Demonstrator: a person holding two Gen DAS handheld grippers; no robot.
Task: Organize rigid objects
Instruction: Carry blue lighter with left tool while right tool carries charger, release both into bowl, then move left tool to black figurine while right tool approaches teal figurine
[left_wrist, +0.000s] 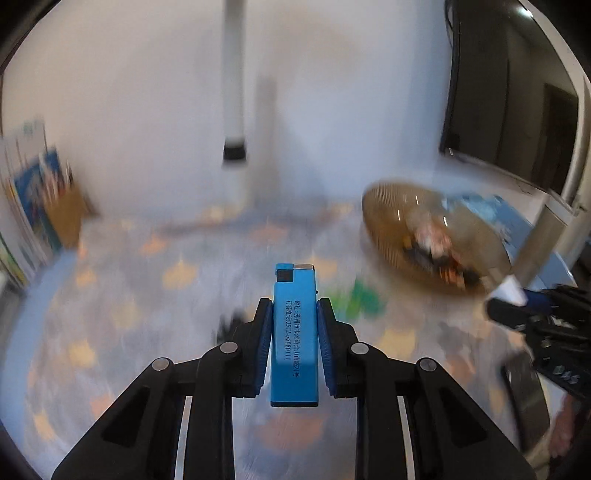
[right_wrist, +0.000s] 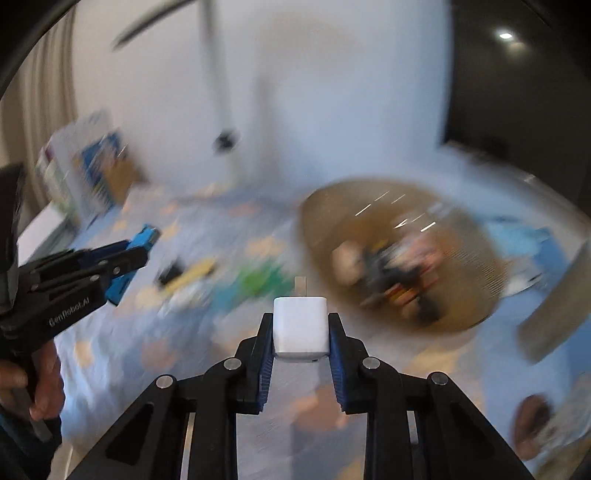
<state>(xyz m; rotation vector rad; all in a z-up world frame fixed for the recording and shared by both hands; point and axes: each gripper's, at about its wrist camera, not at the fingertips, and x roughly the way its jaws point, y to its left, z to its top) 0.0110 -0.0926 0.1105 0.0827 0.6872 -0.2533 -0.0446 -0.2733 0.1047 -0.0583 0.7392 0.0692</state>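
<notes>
Midway through: left gripper (left_wrist: 294, 314) jaws pinching blue lighter (left_wrist: 294, 338), right gripper (right_wrist: 300, 326) jaws clamping white charger (right_wrist: 300, 325), both aloft near part-filled amber bowl (right_wrist: 402, 254), blurred bits left on tabletop (right_wrist: 207, 325).

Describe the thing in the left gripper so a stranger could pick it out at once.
Above the blue patterned tablecloth, left of the brown ribbed bowl, the left gripper clamps a blue lighter. It is a slim bright-blue block with dark printed text and a silver top, unlike the white charger in the right gripper.
</notes>
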